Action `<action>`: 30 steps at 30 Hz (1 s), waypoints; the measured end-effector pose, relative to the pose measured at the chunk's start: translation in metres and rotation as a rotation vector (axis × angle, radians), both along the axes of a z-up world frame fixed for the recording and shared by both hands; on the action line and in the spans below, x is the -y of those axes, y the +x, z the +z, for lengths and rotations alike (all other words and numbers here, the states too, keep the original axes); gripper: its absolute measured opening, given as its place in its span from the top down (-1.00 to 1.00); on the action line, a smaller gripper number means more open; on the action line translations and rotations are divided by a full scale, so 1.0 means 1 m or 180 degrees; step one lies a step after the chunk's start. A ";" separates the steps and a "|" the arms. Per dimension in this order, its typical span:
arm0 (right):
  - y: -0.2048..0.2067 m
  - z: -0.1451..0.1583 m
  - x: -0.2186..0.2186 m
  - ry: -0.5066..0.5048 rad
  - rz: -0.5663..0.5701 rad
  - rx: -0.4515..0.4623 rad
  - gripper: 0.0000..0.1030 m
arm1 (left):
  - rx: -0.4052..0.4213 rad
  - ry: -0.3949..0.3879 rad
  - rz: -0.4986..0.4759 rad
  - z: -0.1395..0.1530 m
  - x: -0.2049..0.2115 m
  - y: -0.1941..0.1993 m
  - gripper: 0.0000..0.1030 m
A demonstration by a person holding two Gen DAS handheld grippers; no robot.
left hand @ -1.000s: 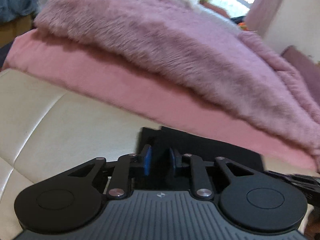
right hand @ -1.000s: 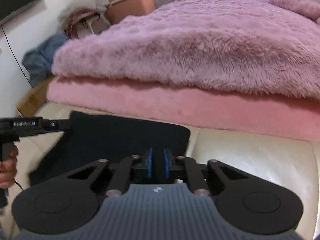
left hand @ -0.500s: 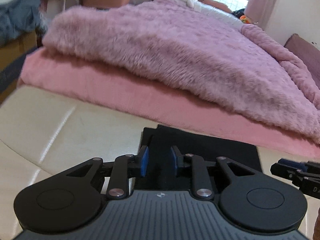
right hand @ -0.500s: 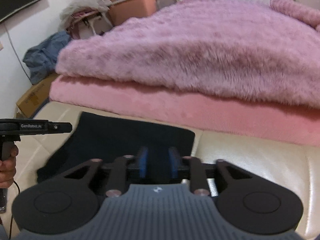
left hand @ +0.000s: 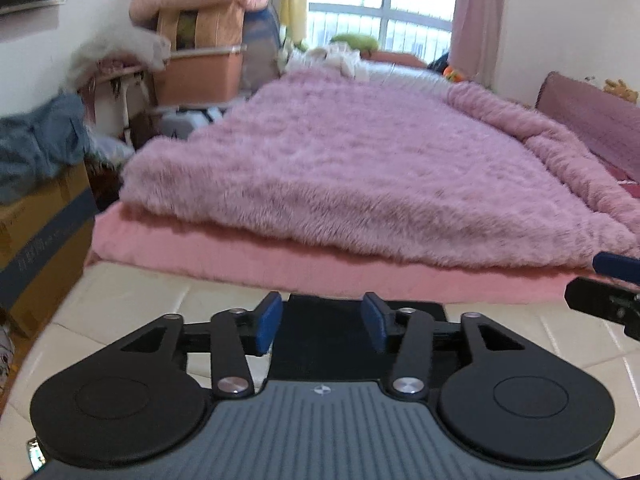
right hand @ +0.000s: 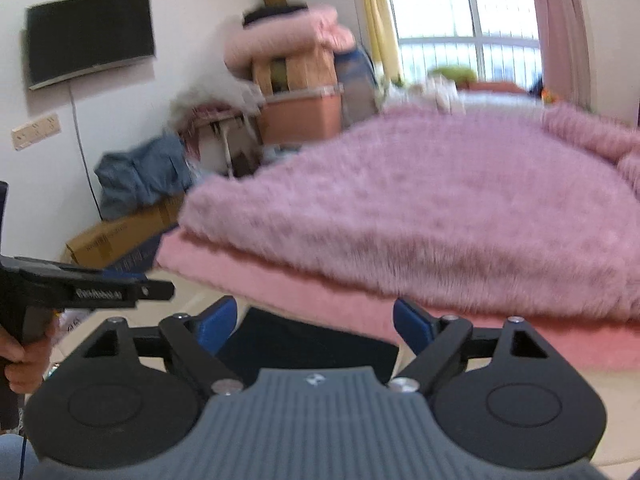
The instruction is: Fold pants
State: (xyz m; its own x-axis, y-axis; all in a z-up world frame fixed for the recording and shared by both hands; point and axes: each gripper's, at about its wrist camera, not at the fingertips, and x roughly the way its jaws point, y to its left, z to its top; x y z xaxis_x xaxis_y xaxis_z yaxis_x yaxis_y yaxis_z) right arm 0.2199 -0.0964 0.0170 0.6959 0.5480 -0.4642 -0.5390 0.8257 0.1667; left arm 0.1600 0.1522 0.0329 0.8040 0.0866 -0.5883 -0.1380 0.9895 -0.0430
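Left wrist view shows the left gripper (left hand: 322, 322) with its jaws opening and empty above the dark folded pants (left hand: 320, 344) on the cream surface (left hand: 132, 296), while the right gripper (right hand: 316, 326) is also opening wide, holding nothing.

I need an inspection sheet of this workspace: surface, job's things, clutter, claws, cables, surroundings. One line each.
Surface: cream quilted leather bench, against a pink bed.
Job's things: dark navy folded pants, flat on the bench.
Clutter: nothing seen on the bench.
Claws: left claw and right claw both opening, nothing between the pads.
Cables: thin black wall cable under the television.
Surroundings: fluffy mauve blanket, cardboard box, window.
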 end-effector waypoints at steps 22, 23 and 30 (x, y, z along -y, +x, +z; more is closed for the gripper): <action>-0.182 0.019 0.049 -0.0066 -0.0389 0.0211 -0.60 | 0.0586 0.0630 0.0132 0.003 0.075 -0.127 -0.99; -0.183 0.014 0.048 -0.0113 -0.0402 0.0161 -0.60 | 0.0539 0.0648 0.0153 -0.003 0.077 -0.127 -0.99; -0.179 -0.025 0.048 -0.0298 -0.0512 -0.0294 -0.60 | 0.0017 0.0364 0.0208 -0.034 0.075 -0.122 -0.99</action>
